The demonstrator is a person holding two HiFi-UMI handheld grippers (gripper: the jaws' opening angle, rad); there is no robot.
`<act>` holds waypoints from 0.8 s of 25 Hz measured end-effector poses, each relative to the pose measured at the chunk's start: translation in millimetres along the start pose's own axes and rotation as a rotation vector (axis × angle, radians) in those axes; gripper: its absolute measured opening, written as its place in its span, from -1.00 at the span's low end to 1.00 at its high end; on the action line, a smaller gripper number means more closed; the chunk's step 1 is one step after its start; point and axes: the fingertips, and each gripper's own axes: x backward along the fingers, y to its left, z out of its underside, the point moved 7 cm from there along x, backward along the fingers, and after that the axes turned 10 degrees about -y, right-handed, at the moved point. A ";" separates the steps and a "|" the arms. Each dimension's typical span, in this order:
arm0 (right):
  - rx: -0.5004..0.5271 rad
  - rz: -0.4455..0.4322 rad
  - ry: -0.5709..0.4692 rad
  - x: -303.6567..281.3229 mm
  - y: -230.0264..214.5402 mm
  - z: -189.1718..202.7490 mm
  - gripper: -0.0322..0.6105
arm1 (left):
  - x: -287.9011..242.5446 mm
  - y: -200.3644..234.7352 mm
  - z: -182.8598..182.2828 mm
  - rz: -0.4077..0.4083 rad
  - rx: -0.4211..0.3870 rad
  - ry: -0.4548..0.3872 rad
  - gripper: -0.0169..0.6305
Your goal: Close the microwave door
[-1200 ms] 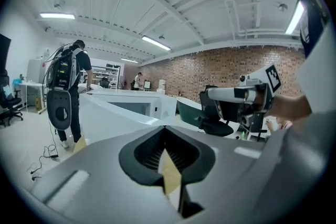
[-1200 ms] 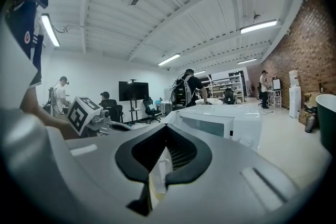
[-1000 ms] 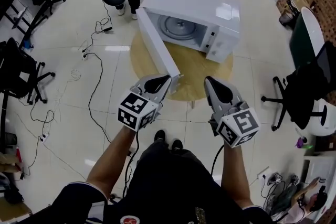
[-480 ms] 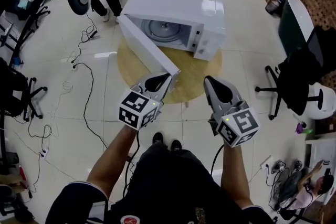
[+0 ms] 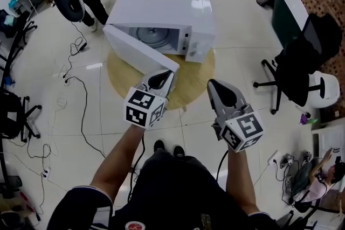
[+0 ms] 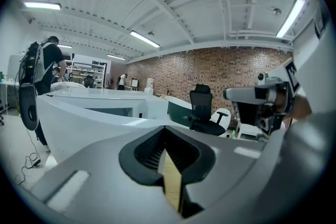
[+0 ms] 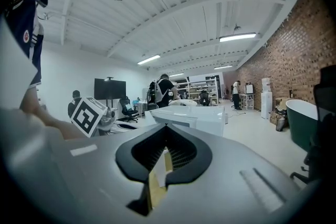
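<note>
Both the left tool (image 5: 163,76) and right tool (image 5: 214,85) are closed on nothing; the stiff, light microwave door (image 5: 137,54) should swing if pushed near its free edge.

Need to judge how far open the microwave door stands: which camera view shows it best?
The head view: the microwave door shows whole, hinge to free edge, swung open from the microwave. In the left gripper view the door is only a low white slab; the right gripper view shows the microwave far off, door hardly separable.
</note>
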 end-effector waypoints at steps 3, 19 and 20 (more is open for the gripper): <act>0.003 0.023 -0.001 3.9 -4.8 -0.8 -0.89 | -15.5 1.4 -0.6 0.002 0.000 -0.005 -0.91; -0.002 0.141 -0.006 22.4 -29.0 -1.5 -0.89 | -93.4 15.4 -5.5 -0.041 -0.031 0.000 -0.91; -0.002 0.147 -0.007 23.3 -29.8 -1.6 -0.89 | -97.7 17.1 -5.2 -0.041 -0.029 0.003 -0.91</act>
